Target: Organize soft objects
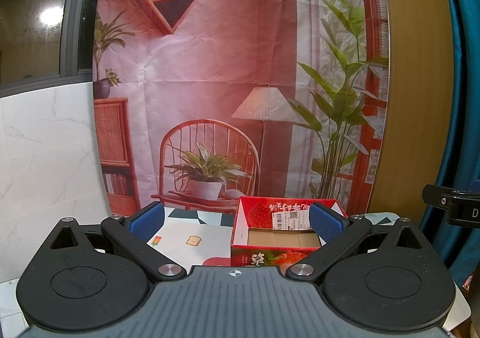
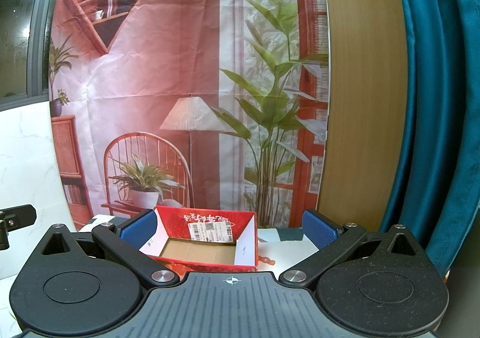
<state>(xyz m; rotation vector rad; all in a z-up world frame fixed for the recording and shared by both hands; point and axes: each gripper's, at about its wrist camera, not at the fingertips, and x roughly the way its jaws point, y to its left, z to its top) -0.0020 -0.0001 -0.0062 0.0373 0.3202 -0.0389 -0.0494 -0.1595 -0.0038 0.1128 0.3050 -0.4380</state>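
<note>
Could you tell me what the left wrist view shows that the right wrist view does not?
Only the left wrist view shows the toast and popsicle pictures printed on the table mat, left of the box, with the left gripper open. Only the right wrist view shows the box's right inner wall and an orange-red print on the mat beside it, with the right gripper open. Both show the red strawberry box open, nothing visible inside, a shipping label on its far wall, and the printed backdrop.

The left tongs (image 1: 236, 219) stand wide apart with blue ribbed pads (image 1: 147, 219), gripping nothing. Beyond them, an open red strawberry-printed cardboard box (image 1: 282, 237) sits empty near the table's (image 1: 192, 251) far edge.
</note>
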